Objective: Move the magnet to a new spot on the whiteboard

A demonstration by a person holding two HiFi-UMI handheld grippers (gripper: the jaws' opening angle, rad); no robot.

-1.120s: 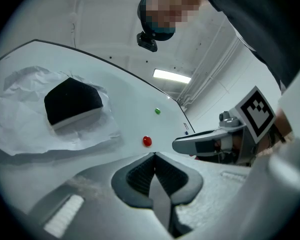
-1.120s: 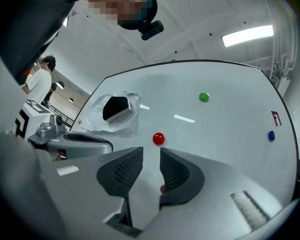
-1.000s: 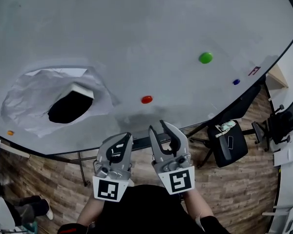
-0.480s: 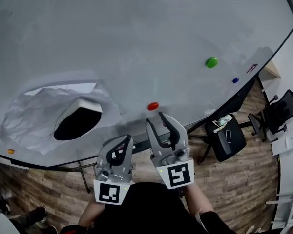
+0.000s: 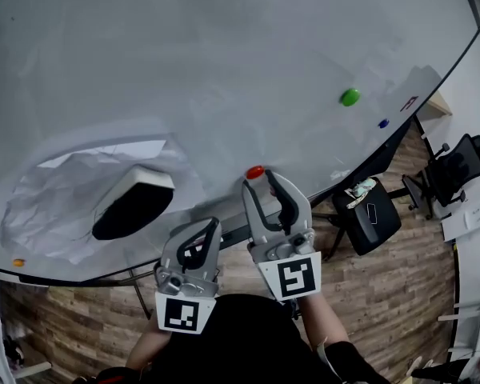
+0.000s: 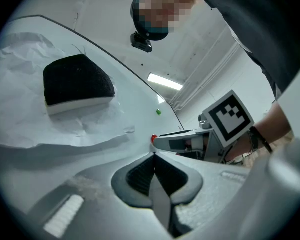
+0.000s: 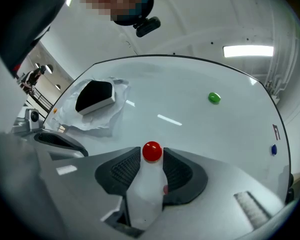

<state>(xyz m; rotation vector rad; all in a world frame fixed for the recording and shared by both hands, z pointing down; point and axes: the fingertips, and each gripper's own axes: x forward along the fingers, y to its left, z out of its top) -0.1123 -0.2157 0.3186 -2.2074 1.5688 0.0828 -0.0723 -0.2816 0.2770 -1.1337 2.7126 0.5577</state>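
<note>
jaws of the right gripper (image 5: 260, 181), just opening, flank the red magnet (image 7: 152, 151) ungripped (left gripper (image 5: 210, 224) clenched, empty); closing off-centre could flick it off the whiteboard (image 5: 224, 70)

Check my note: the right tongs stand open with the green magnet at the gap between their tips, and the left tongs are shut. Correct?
Not quite: it is the red magnet at the gap of the right tongs, which have just been opening and do not press on it. The green magnet sits apart on the whiteboard. The right gripper view shows this. The left tongs are shut.
</note>
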